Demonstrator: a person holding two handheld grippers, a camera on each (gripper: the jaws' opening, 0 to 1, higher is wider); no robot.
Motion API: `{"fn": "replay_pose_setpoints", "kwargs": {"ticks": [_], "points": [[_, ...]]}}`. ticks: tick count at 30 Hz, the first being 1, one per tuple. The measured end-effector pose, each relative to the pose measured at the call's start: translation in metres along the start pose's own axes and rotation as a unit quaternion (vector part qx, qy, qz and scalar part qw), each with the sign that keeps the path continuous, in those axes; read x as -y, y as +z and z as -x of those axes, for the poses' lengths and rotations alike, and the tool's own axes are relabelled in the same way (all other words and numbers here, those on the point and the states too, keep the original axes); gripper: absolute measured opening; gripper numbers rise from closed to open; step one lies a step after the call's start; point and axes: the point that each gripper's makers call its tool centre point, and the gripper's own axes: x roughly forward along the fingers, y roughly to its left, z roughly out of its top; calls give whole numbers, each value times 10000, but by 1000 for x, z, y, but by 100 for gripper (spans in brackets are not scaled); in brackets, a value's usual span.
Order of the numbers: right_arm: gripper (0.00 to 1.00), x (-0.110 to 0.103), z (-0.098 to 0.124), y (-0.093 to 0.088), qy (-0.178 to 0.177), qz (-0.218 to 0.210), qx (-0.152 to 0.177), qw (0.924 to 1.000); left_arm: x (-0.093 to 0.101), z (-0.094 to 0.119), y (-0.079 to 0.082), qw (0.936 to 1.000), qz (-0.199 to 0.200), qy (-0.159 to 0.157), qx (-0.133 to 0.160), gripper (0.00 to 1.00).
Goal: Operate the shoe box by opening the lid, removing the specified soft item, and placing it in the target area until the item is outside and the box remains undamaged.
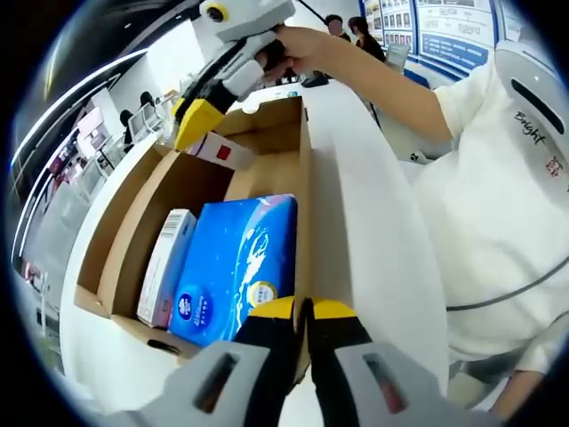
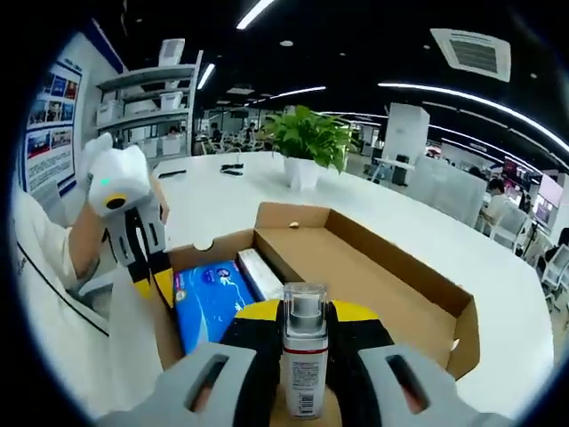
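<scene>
The shoe box sits open on the white surface, lid flap folded outward. The right hand-held gripper has its jaws closed on a small spray bottle, clear cap upward, held above the box floor at the end nearest that camera. The left hand-held gripper has its jaws pressed together on the box's side wall, steadying it at the end where the soft item lies.

That soft item, a blue tissue pack, is still inside the box, flat against the pinched wall, with a slim white carton just beside it.

Risks, as I judge them: the smooth bottle could slip or tilt in the grip and drop back into the box. A hard pinch or a pull from the left hand-held gripper could crease or tear the cardboard wall. The tissue pack fits snugly between wall and carton, so lifting it may drag the carton along.
</scene>
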Motion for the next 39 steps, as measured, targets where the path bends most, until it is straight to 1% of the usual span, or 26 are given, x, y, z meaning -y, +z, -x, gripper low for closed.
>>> {"fn": "replay_pose_setpoints", "kwargs": {"ticks": [1,3,4,7,10,13,14,15,16,17,19,21,23,24,25,26,27,29,32,36,39], "points": [[18,0,3,2,-67,38,117,9999,0,0,0,10000,-9,0,7,3],[18,0,6,4,-116,27,194,9997,0,0,0,10000,-19,-6,9,3],[18,4,9,7,-252,-114,326,9991,0,0,0,10000,-16,-9,6,3],[18,18,18,14,-579,-180,644,9961,0,0,0,10000,-21,6,9,4],[18,16,22,15,-548,-112,684,9961,0,0,0,10000,-18,11,14,4],[18,14,24,16,-639,100,822,9945,0,0,0,10000,-12,9,9,4],[18,16,26,22,-727,275,1014,9918,0,0,0,10000,-9,9,11,4],[18,16,26,21,-713,290,1010,9919,0,0,0,10000,-10,9,11,4],[18,16,27,18,-689,220,965,9927,0,0,0,10000,-13,11,13,4],[18,22,29,19,-778,-73,1049,9914,0,0,0,10000,-13,13,15,4],[18,23,31,20,-728,-159,1109,9910,0,0,0,10000,-16,18,15,4],[18,27,37,23,-830,-223,1302,9878,0,0,0,10000,-19,17,18,4],[18,35,43,24,-1043,-418,1435,9832,0,0,0,10000,-12,13,19,4],[18,38,46,23,-1091,-567,1474,9814,0,0,0,10000,-10,11,18,4],[18,39,47,19,-1103,-762,1413,9808,0,0,0,10000,-8,10,18,4],[18,42,49,18,-1143,-841,1408,9798,0,0,0,10000,-9,12,17,4],[18,44,52,18,-1178,-830,1494,9782,0,0,0,10000,-10,13,16,4],[18,46,57,18,-1184,-973,1589,9753,0,0,0,10000,-10,17,15,4],[18,44,57,14,-1023,-1008,1490,9783,0,0,0,10000,-6,16,12,4],[18,42,60,16,-1018,-1008,1614,9764,0,0,0,10000,-8,17,17,4],[18,40,64,21,-1037,-813,1729,9761,0,0,0,10000,-8,22,22,4]]}}
